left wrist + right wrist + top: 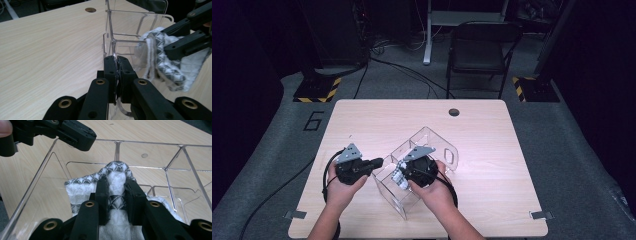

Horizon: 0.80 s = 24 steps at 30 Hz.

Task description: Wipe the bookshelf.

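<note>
**Cloth held inside clear box, box wall pinched**

The high view shows a person's two hands at a pale wooden table, the left gripper at the edge of a clear plastic box and the right gripper down inside it. What each is gripping is too small to make out there. The left gripper view gives it: the left gripper has its jaws clamped together on the thin upright wall of the box, with the right one beside it carrying the cloth. The right gripper view shows the right gripper clamped on a white cloth with a grey patterned band, bunched between its jaws within the box walls.

Beyond the table lie grey floor, a dark chair, cables and yellow-and-black striped stand bases.
</note>
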Tool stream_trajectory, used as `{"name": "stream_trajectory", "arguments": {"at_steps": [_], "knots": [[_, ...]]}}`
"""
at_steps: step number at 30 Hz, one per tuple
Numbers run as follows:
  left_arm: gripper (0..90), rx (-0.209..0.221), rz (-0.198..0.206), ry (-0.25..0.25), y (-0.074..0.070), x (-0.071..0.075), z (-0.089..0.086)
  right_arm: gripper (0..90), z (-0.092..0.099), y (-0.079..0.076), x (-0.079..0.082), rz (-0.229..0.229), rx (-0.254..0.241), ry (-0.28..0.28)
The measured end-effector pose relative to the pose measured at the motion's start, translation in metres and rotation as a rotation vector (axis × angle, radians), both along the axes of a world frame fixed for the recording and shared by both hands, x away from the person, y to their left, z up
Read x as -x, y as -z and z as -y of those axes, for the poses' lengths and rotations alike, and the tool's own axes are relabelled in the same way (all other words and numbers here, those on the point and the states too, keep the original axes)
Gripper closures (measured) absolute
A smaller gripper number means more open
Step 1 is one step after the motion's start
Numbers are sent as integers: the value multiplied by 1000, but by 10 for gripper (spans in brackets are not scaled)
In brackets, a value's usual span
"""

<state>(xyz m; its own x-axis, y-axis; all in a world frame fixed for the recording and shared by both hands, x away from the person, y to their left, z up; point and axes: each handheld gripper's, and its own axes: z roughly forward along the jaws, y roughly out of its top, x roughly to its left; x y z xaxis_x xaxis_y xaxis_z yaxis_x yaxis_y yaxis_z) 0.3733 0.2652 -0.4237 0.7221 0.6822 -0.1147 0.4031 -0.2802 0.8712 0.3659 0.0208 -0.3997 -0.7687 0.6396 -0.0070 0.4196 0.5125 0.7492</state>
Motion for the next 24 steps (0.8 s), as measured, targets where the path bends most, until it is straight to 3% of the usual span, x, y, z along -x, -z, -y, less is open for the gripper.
{"name": "stream_trajectory", "arguments": {"at_steps": [3,11,12,17,20,21,24], "knots": [[868,16,-14,-9,0,0,0,740,-10,-1,-9,-2,13,-1],[869,13,-7,-26,1,1,1,734,-43,-3,-32,0,51,23],[868,15,-9,-29,1,1,2,735,-43,-3,-33,-11,63,14],[869,-5,-4,-31,-1,1,3,734,-35,2,-28,20,4,27],[868,-3,-6,-22,0,0,2,732,-27,3,-18,42,5,27],[867,6,0,-33,1,0,3,732,-22,2,-13,23,11,23],[867,-5,0,-29,0,1,3,732,-5,3,-1,24,2,5]]}}
